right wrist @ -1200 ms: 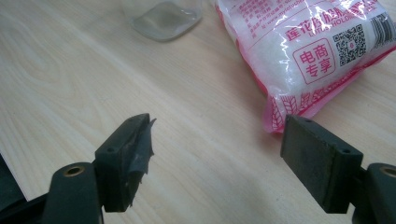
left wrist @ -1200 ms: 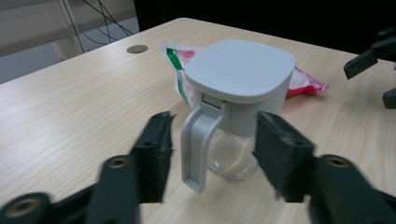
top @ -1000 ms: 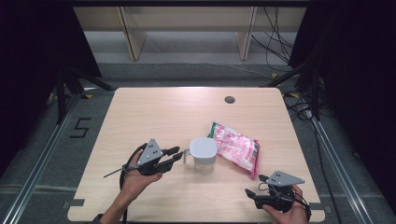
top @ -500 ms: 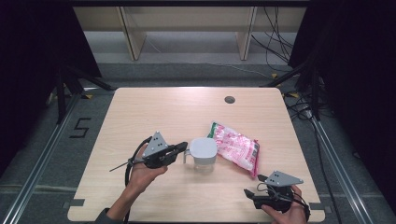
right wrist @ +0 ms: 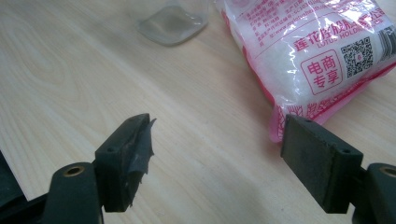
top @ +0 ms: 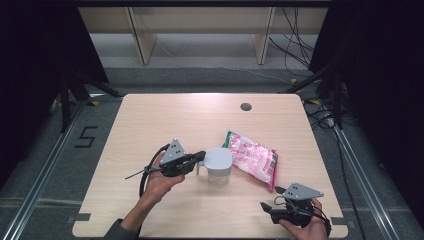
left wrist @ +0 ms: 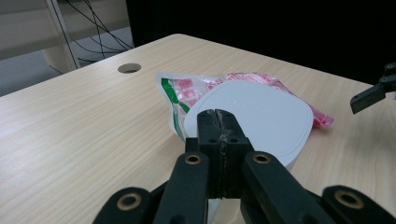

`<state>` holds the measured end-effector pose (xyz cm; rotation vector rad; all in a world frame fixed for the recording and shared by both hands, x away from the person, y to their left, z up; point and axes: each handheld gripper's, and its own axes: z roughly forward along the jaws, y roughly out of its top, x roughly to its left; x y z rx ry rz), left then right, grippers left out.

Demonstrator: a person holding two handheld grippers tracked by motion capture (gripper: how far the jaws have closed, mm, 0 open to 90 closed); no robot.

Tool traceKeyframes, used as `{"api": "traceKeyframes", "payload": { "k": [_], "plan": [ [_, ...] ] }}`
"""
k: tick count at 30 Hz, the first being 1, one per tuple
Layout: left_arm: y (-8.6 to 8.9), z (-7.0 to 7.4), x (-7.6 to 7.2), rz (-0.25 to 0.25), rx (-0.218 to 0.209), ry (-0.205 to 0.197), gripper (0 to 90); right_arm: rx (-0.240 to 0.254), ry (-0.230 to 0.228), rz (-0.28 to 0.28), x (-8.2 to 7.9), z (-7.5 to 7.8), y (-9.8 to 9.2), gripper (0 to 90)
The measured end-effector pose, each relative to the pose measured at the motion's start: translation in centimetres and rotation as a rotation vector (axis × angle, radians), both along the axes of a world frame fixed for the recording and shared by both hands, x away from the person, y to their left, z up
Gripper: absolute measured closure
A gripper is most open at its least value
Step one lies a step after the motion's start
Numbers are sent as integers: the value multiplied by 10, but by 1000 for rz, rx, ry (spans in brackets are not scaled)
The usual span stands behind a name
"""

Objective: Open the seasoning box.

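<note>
Left gripper [left wrist: 219, 122], jaws pressed together on nothing, is set just behind the lidded tub [left wrist: 254, 122], likely to nudge it; right gripper [right wrist: 219, 154] is held wide before the bag [right wrist: 317, 51].

In the left gripper view, the closed black left gripper [left wrist: 219, 122] covers the near wall of the white lidded plastic container [left wrist: 261, 119], which hides much of the pink-and-white printed plastic bag [left wrist: 180, 91]. In the right gripper view, that bag (top and right) runs off-frame.
</note>
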<state>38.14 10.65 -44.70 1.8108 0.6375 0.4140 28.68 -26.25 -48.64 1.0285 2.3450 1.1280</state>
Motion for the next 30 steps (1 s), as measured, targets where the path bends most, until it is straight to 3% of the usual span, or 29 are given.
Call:
{"api": "traceKeyframes", "payload": {
  "k": [3, 4, 5, 6, 7, 8, 9, 10, 12, 13, 14, 15, 17, 18, 21, 22, 23, 26, 30],
  "plan": [
    [0, -1, 0, -6, -8, -4, 891, 6, 6, -27, 0, 1, 1, 220],
    [1, 0, 1, -5, -2, -9, 891, 31, -23, -55, 1, 3, 1, 203],
    [1, 0, 1, -9, 11, -19, 891, 31, -23, -55, 1, 3, 1, 203],
    [2, -1, 0, 7, 5, -1, 891, 49, -60, -51, 4, 5, 2, 201],
    [2, -1, 0, 7, 5, -1, 891, 49, -60, -51, 4, 5, 2, 201],
    [3, 0, 5, -40, 29, -55, 891, 63, -53, -52, 4, 6, 3, 211],
    [5, 1, 7, -50, 55, -85, 891, 84, -55, -41, 7, 8, 5, 244],
    [4, 0, 3, -26, 40, -49, 891, 101, -72, -16, 12, 11, 9, 343],
    [4, 0, 3, -25, 37, -48, 890, 99, -81, 1, 14, 13, 11, 387],
    [1, -2, -2, 6, -14, 16, 891, 90, -107, 22, 17, 15, 13, 476],
    [1, -2, -2, 5, -11, 13, 890, 86, -125, 46, 19, 18, 17, 523],
    [1, -1, -2, 6, -10, 13, 889, 80, -172, 59, 25, 24, 24, 585],
    [1, -1, -2, 3, -10, 12, 889, 89, -196, 51, 28, 25, 28, 609],
    [1, -2, -2, 3, -14, 14, 889, 109, -182, 56, 36, 28, 34, 666],
    [2, -2, -2, -2, -19, 12, 889, 137, -154, 38, 43, 29, 42, 729],
    [2, -2, -1, -4, -21, 11, 889, 119, -183, 57, 47, 30, 42, 746],
    [2, -2, -2, -4, -21, 11, 889, 129, -153, 47, 47, 31, 46, 767],
    [2, -2, -2, -3, -11, 3, 890, 100, -187, 90, 53, 34, 50, 830],
    [2, -2, -2, -9, -10, 1, 891, 93, -190, 106, 56, 33, 57, 873]
  ]
}}
